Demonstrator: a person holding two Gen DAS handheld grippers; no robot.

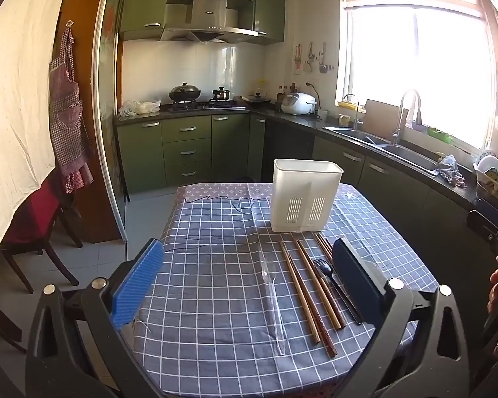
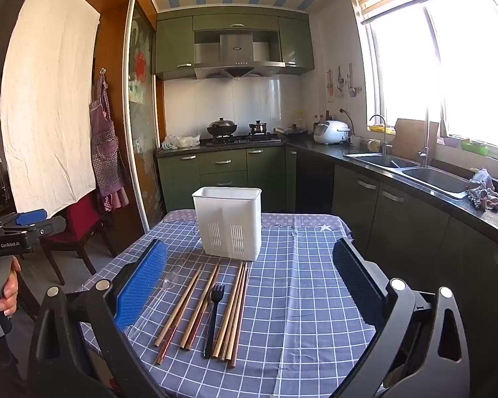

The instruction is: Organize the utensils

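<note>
Green kitchen behind, checkered tablecloth mid-frame — white utensil holder, wooden chopsticks, black fork (clear spoon too); left gripper and right gripper both spread wide, empty.

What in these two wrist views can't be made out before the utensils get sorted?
- Inside of the white holder: both views see only its outer walls, so its contents are hidden.
- Clear plastic spoon: faint in the left view; in the right view the right gripper's blue pad covers part of it.
- Chopsticks: overlapping, exact count unclear.
- Window: overexposed.
</note>
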